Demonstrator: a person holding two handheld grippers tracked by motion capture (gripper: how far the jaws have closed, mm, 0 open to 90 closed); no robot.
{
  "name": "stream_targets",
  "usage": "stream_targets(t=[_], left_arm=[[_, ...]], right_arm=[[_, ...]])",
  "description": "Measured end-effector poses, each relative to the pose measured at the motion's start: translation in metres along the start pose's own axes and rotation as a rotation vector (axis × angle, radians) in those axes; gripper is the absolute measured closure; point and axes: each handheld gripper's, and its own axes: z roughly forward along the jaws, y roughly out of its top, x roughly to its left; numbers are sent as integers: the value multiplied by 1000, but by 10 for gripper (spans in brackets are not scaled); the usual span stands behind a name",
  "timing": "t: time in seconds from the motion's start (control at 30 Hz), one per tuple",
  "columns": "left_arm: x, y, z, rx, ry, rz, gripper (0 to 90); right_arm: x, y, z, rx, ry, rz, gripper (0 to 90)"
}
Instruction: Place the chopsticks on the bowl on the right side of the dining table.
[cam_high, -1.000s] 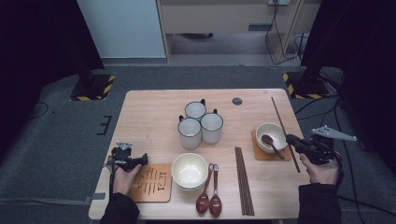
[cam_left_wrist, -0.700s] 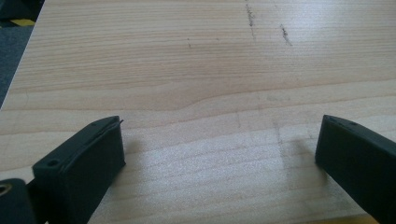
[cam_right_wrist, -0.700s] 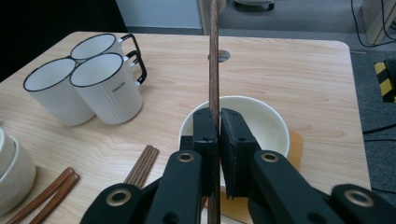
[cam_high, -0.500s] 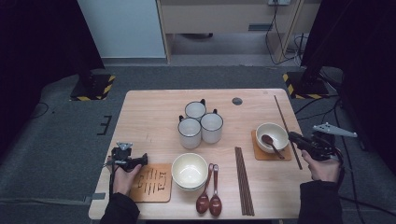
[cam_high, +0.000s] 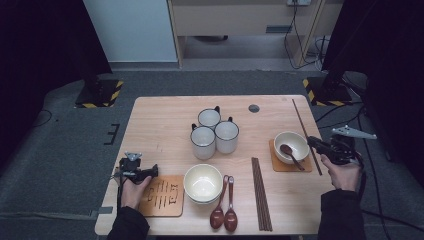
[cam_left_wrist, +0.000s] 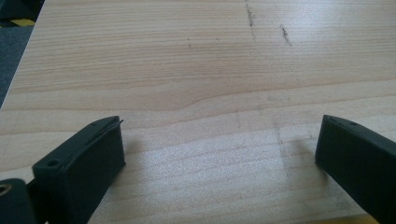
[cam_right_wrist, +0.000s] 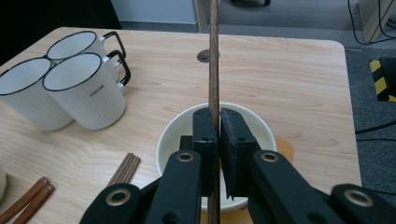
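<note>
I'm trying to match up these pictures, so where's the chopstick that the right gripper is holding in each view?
High view: the chopstick runs along the table's right edge, past the right gripper.
Right gripper view: the chopstick rises up the centre, clamped between the jaws.
Left gripper view: I can't find it there.
Shared landmark: the white bowl on the coaster.

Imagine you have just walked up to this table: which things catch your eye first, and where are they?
Three white mugs cluster at the table's middle. At the right edge, the right gripper pinches a long chopstick beside a small bowl holding a spoon. The left gripper rests open at the near left, by a wooden coaster.
</note>
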Motion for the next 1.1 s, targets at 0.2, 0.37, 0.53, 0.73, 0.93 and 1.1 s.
stream_targets(t=[0.2, 0.37, 0.53, 0.73, 0.93, 1.1], left_arm=[[0, 0, 0, 0, 0, 0, 4], [0, 0, 0, 0, 0, 1, 4], [0, 0, 0, 0, 0, 0, 4], [0, 0, 0, 0, 0, 0, 4], [0, 0, 0, 0, 0, 0, 4], [0, 0, 0, 0, 0, 0, 4]], right_arm=[[-8, 4, 7, 3, -7, 6, 852], [-10, 5, 12, 11, -8, -7, 851], [-15, 5, 20, 26, 2, -19, 852], [-17, 2, 32, 54, 9, -29, 851], [-21, -4, 41, 78, 14, -30, 851], [-24, -12, 49, 113, 4, -26, 851]])
